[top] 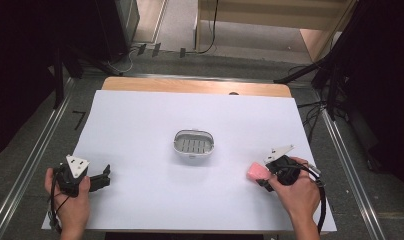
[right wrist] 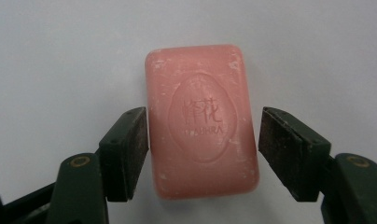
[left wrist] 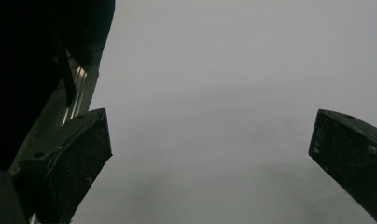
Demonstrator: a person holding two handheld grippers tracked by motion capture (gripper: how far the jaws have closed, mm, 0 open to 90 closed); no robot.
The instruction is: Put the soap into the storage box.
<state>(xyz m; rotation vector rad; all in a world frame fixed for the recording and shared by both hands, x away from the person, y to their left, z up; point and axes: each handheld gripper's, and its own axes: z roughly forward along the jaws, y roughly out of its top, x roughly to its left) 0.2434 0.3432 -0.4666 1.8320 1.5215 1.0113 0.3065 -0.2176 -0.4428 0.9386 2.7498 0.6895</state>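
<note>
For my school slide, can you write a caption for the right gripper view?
Right gripper with its black jaws on either side of a pink soap bar lying on the white table.

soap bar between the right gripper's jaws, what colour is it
Pink soap bar, with a stamped oval emblem; clearest in the right gripper view.
</note>
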